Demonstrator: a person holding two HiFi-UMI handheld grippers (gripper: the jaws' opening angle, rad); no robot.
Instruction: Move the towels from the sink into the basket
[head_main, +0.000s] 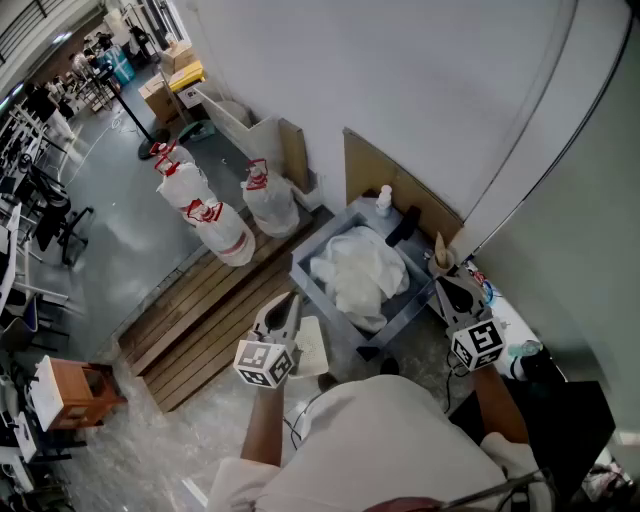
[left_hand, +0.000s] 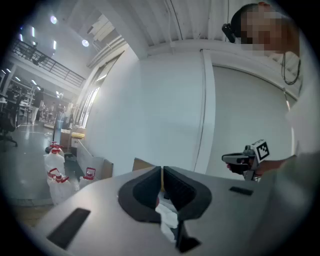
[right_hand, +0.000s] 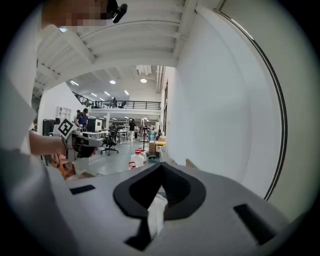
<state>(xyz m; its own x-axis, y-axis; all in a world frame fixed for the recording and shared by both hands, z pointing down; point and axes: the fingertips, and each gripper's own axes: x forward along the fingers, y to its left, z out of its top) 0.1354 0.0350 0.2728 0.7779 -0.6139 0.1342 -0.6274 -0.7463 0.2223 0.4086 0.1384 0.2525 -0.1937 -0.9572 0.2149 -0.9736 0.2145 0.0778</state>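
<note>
The left tongs (left_hand: 162, 176) are squeezed shut with nothing in them. The right tongs (right_hand: 159, 172) are squeezed shut and empty too. Both are held up in the air, one on each side of the sink (head_main: 322, 236). The towels (head_main: 355, 275) lie in a white heap inside the sink, and nothing touches them.

What could go wrong? Shut tongs cannot pick up cloth. If they go down like this, they will only poke the heap, so they must open first. The heap is soft and bunched up. A small pinch may catch just one fold, and it may slip out. A big pinch may lift more than one towel. Then a hanging end could drag on the sink edge or drop on the floor.

A small bottle (head_main: 383, 200) stands at the far edge of the sink, with a dark thing (head_main: 404, 226) beside it. A swinging towel could knock them over. A pale thing (head_main: 312, 345) sits just beside the left tongs. It may be the basket, but I cannot tell. White jugs (head_main: 225, 232) stand near wooden boards (head_main: 200, 320), well apart from the sink and out of the way.
</note>
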